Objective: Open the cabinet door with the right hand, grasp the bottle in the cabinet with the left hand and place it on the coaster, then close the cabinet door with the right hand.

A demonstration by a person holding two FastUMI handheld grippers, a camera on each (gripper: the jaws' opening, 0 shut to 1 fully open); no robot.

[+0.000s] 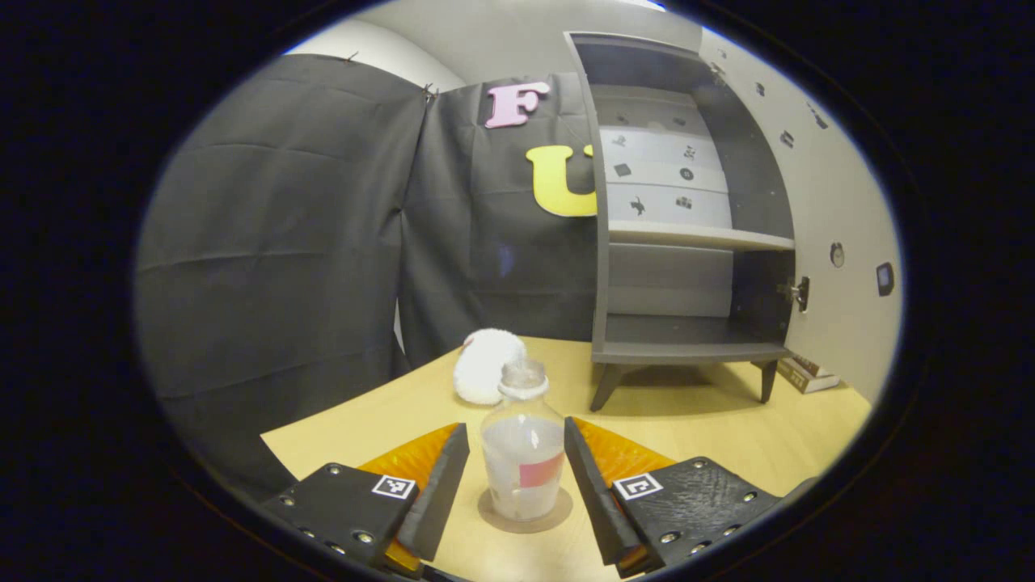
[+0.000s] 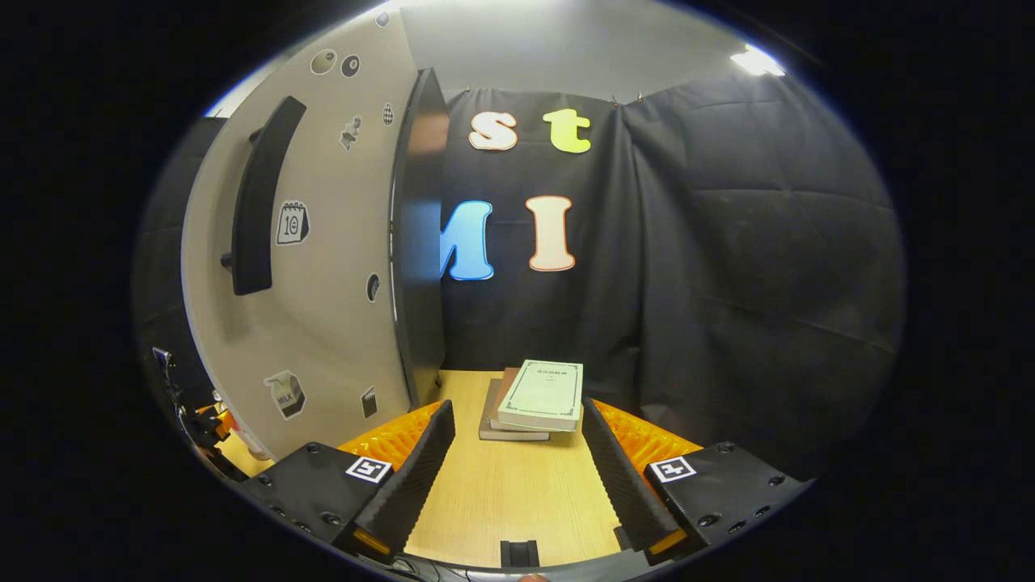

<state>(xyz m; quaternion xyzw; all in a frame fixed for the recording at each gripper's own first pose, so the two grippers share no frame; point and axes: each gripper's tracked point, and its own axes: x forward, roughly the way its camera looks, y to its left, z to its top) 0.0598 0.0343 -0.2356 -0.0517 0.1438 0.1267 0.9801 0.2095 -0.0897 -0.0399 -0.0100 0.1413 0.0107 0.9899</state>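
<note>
A clear glass bottle (image 1: 523,453) with a pale lid stands upright on a round brown coaster (image 1: 525,512) on the wooden table. My left gripper (image 1: 517,469) is open around it, a finger on each side with a gap to the glass. Behind stands the grey cabinet (image 1: 687,242), its shelves bare and its door swung wide. In the right gripper view that beige cabinet door (image 2: 323,267) with a long dark handle (image 2: 259,202) stands at the left. My right gripper (image 2: 517,461) is open over bare table, right of the door.
A white fluffy ball (image 1: 485,365) lies on the table behind the bottle. A stack of books (image 2: 538,400) sits at the table's far edge beyond my right gripper, and books (image 1: 811,374) show beside the cabinet's right leg. Black cloth walls the booth.
</note>
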